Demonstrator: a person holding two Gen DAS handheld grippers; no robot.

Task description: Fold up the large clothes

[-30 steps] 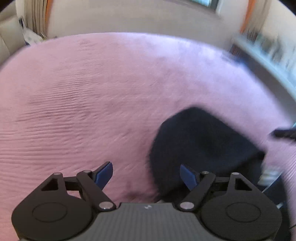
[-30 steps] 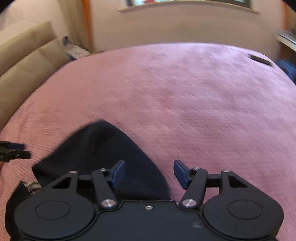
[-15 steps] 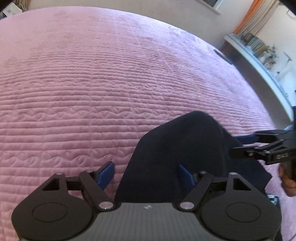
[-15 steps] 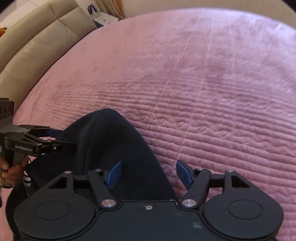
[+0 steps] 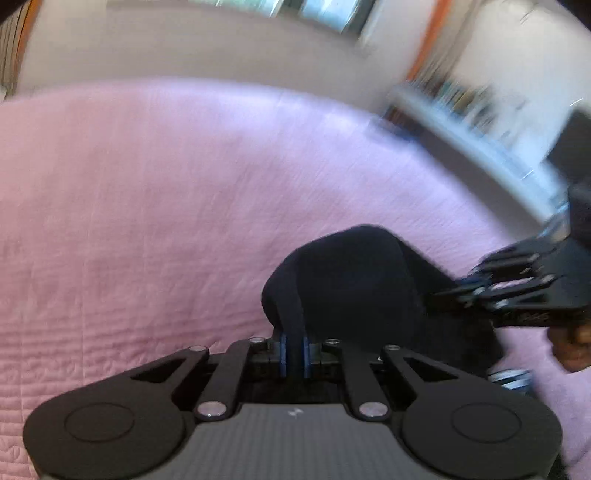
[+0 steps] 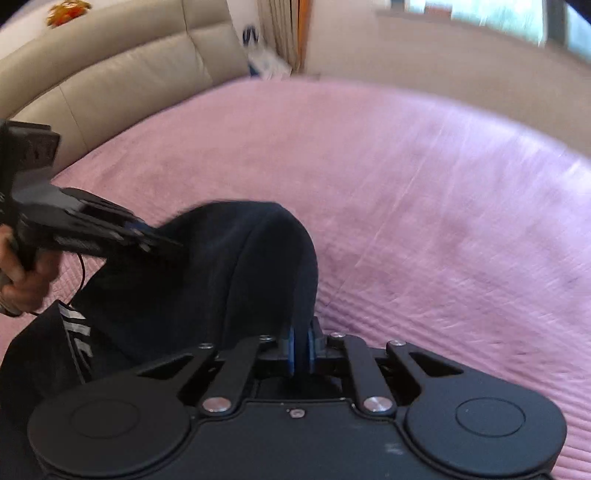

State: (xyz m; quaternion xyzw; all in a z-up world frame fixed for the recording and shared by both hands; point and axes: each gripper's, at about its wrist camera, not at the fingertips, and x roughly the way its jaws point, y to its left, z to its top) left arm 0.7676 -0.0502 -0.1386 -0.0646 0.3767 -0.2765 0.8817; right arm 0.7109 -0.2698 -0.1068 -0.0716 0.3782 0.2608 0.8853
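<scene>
A dark navy garment [image 5: 354, 273] lies bunched on the pink quilted bedspread [image 5: 147, 206]. My left gripper [image 5: 293, 352] is shut on a fold of its edge, blue pads pressed on the cloth. My right gripper [image 6: 301, 349] is shut on another fold of the same garment [image 6: 221, 273]. White stripes [image 6: 75, 328] show on the garment at the lower left of the right wrist view. Each gripper shows in the other's view: the right one [image 5: 517, 291] at the garment's right side, the left one [image 6: 74, 225] at its left side.
A beige padded headboard [image 6: 110, 74] borders the bed on the left. A wall with a window [image 6: 480, 22] lies beyond the bed. A blurred shelf with items [image 5: 472, 122] stands at the right. The bedspread [image 6: 443, 203] stretches ahead of both grippers.
Both grippers were open over the garment; now both are shut on folds of it. Both views have tilted upward and the cloth rises in a hump between the grippers.
</scene>
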